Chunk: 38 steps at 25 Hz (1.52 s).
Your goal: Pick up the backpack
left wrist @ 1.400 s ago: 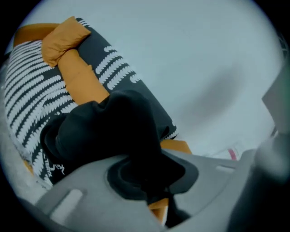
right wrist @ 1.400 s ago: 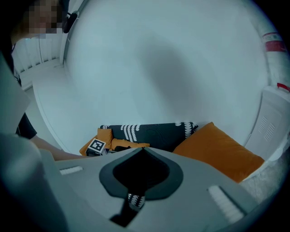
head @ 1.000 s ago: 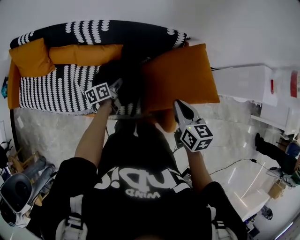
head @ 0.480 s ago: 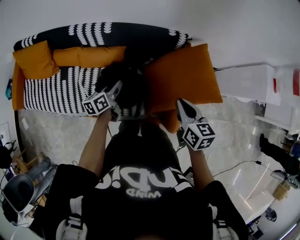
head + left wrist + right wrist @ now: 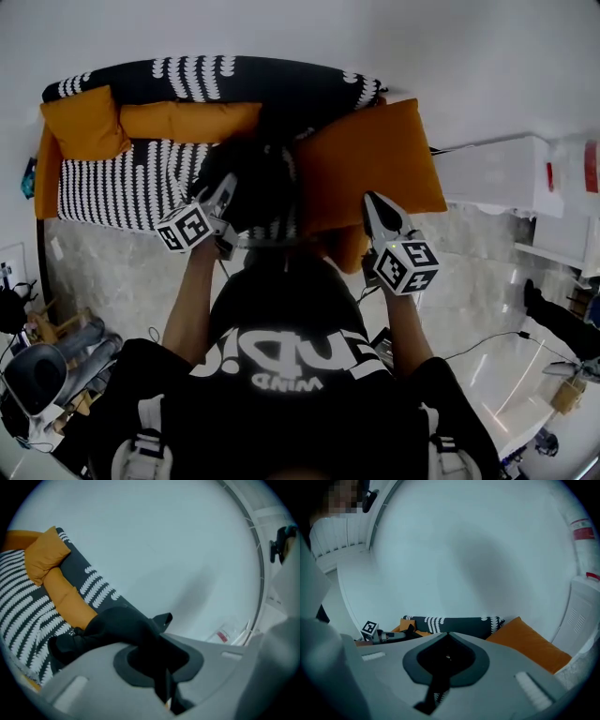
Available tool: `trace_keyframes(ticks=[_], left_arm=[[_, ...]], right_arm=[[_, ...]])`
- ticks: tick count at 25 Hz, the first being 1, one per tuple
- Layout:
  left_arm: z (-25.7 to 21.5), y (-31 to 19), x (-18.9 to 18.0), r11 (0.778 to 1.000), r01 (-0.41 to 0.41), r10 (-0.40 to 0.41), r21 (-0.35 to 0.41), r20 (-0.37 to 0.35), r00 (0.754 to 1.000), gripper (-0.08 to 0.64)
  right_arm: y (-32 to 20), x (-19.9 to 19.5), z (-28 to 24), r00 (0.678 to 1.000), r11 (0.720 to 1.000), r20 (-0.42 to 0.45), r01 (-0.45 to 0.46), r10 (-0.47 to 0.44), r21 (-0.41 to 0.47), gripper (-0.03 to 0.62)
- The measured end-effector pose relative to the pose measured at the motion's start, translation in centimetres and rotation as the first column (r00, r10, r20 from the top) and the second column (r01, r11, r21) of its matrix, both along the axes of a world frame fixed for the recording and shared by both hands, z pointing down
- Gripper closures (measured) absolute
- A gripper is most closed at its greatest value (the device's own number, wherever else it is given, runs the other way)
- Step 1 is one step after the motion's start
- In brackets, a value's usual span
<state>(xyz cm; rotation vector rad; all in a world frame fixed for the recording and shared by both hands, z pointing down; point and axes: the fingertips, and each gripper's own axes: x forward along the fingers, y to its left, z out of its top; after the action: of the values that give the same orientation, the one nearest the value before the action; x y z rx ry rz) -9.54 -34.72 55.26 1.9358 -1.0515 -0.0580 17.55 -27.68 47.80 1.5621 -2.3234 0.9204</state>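
In left gripper (image 5: 225,190), black backpack (image 5: 117,627).

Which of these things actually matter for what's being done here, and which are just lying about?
In the job: backpack; left tool, clamped on its black fabric.
Just lying about: sofa; big orange cushion; white cabinet. The right tool is shut and holds nothing.

The person's black shirt (image 5: 272,361) has big white letters, too distorted to read surely, above a smaller word that looks like "MIND". The left gripper (image 5: 223,190) and right gripper (image 5: 377,204) bear square coded markers, no letters.
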Motion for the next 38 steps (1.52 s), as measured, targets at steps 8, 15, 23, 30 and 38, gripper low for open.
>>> trace_keyframes(ticks=[8,15,23,30,38], left_arm=[[-7.1,2.5,0.2,0.990,0.014,-0.015,0.141,0.007,1.000,0.525],[-13.0,6.0,0.3,0.973,0.067,-0.074,0.219,0.024,0.997,0.525],[-16.7,11.4,-0.1,0.947,0.136,-0.146,0.290,0.013,0.989,0.525],[-18.1,19.4,-2.7,0.947,0.136,-0.120,0.289,-0.073,0.990,0.525],[-17.7,27.3,-4.4,0.954,0.098,-0.078,0.285,-0.080,0.994,0.525]], right_arm=[[0.8,1.3,-2.0,1.000,0.998,0.011,0.015,-0.016,0.059,0.591],[2.7,0.7,-2.5,0.994,0.993,0.058,0.082,-0.087,0.090,0.591],[5.1,-1.0,-1.8,0.980,0.981,0.089,0.167,-0.177,0.102,0.591],[12.0,-1.5,-3.5,0.992,0.987,0.066,0.101,-0.110,0.128,0.591],[22.5,-3.2,-4.4,0.996,0.987,0.062,0.055,-0.065,0.152,0.591]])
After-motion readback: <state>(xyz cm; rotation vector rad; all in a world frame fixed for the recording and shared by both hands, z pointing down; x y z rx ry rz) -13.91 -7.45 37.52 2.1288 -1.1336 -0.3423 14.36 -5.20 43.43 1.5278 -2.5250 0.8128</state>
